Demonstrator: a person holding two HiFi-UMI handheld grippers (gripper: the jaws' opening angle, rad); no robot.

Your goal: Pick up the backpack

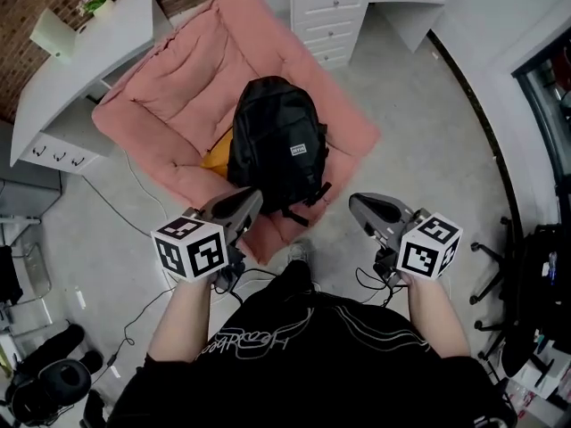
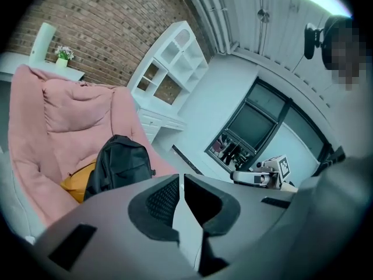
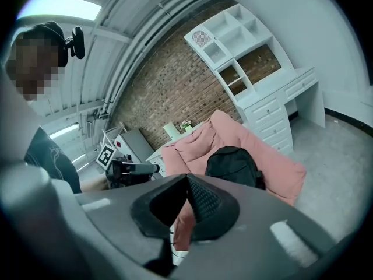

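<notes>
Left claw [image 1: 252, 196] and right claw [image 1: 355, 202] clenched, empty; black fabric backpack [image 1: 277, 145] dead ahead, near edge of pink padded lounger [image 1: 174, 87], left nearer.

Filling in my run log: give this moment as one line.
stage: pre-grasp | backpack: on pink chair, not held | left gripper: shut, empty | right gripper: shut, empty

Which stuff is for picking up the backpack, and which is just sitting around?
For the job: black backpack, left gripper, right gripper, both shut and empty.
Just lying about: pink cushion seat under the backpack, yellow thing beside it, white desk, potted flowers, white drawers.
</notes>
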